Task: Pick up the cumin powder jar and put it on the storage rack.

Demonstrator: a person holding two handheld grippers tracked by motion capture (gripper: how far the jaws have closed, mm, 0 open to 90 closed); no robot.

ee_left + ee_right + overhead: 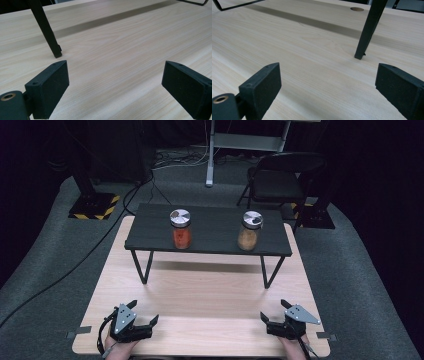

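Near the front edge of a pale wooden worktop (200, 290), two hand-held black tongs rest low, one at each corner, well apart from each other. The left tongs (145, 312) have their jaws spread wide with nothing between them; the left gripper view looks past the two black pads (50, 87) at bare wood grain and one thin black leg of a small stand. The right tongs (272, 310) are likewise open and empty, and the right gripper view looks past them at another black leg (368, 30) standing on the wood.

Farther back on the worktop stands a low black rectangular shelf on thin metal legs (207, 240). Two glass jars with round silver lids sit upright on top of it, well apart. The glass jar of red-orange powder (181, 230) is toward the left; the glass jar of tan-brown powder (249, 232) is toward the right. Each jar is roughly in line with the tongs on its side.

Judging from this, the work has not yet begun: both jars are untouched and capped, and neither is near the tongs. Reaching, gripping and moving the jars all appear to remain.
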